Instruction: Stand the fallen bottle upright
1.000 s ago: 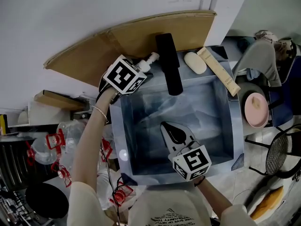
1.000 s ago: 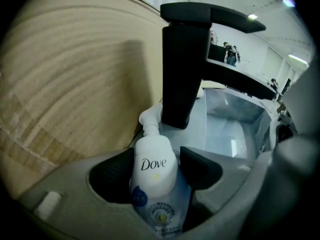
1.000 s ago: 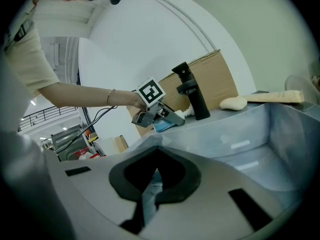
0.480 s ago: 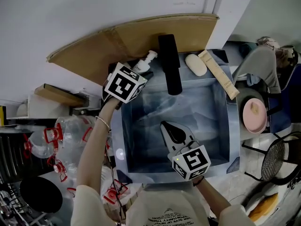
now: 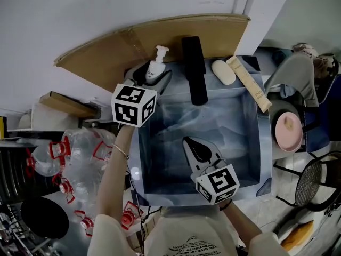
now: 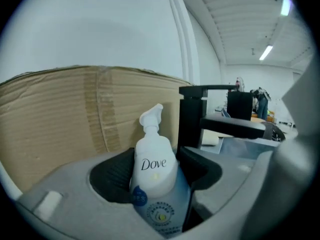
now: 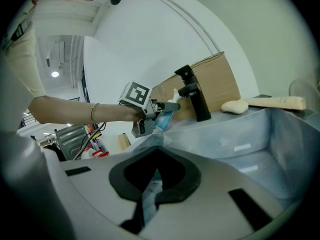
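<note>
Compared with 1 second ago, the left gripper (image 5: 152, 80) has swung in the head view: its marker cube now sits lower and further left, and the bottle (image 5: 155, 67) it carries has turned with it. Earlier the pump head pointed toward the upper right of the frame, next to the black tap (image 5: 193, 71); now it points straight toward the top of the frame, against the cardboard (image 5: 106, 52). In the left gripper view the bottle reads nearly upright, pump head on top and label facing us, with both jaws pressed on its flanks, so the grip is firm and wide. The bottle sits in the upper centre-left of the head view, over the back corner of the sink (image 5: 254, 143), just left of the tap. We cannot tell whether its base rests on the ledge, since the jaws hide it in both views. The right gripper (image 5: 201, 152) has not shifted: it hangs in the lower middle of the frame over the basin, jaws together with nothing between them. Our reading is that the righting turn is largely done; what remains is to seat the base flat and release. The 1 risk we note is the narrow ledge, where the bottle could tip toward the basin on release.
</note>
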`<state>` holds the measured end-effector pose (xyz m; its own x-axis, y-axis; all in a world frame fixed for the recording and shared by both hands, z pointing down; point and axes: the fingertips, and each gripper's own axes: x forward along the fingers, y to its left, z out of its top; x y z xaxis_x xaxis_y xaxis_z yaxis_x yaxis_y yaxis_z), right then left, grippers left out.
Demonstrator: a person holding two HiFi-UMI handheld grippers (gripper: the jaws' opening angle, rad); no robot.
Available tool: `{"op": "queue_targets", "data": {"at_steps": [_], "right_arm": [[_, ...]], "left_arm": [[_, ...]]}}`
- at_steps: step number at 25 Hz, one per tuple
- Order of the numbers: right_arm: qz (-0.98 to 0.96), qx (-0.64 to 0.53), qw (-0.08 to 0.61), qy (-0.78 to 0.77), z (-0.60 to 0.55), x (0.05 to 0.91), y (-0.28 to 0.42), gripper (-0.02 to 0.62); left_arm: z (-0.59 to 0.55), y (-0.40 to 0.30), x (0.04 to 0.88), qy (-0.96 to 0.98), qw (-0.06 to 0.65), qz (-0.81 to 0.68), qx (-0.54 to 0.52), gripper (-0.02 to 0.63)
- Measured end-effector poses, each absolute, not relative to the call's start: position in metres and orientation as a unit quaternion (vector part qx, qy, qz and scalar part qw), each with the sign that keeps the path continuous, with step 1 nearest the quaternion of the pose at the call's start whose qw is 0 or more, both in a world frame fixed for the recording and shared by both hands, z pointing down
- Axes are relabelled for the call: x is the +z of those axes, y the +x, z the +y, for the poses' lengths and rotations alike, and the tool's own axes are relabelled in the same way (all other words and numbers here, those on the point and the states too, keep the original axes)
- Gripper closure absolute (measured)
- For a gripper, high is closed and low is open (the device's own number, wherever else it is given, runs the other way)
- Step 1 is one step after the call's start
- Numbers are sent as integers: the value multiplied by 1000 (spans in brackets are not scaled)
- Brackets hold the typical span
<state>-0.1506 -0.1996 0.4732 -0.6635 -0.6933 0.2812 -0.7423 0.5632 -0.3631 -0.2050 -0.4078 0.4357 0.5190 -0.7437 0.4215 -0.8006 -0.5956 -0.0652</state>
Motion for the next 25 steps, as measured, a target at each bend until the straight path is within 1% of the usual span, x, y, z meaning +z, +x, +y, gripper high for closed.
{"op": "queue_targets", "data": {"at_steps": [4, 11, 19, 25], "right_arm": [[-884, 228, 55, 405, -199, 474, -151, 591], [-882, 231, 54, 408, -202, 478, -151, 591], [-884, 235, 34, 404, -208, 475, -156, 591], [-879, 236, 17, 415, -218, 475, -152, 591]], "left_arm": [[-408, -213, 411, 867, 57, -483, 111, 313], [-402, -225, 392, 841, 19, -540, 5, 313], [-390, -229, 378, 799, -51, -595, -64, 313], [-385, -232, 377, 769, -85, -627, -91, 313]]}}
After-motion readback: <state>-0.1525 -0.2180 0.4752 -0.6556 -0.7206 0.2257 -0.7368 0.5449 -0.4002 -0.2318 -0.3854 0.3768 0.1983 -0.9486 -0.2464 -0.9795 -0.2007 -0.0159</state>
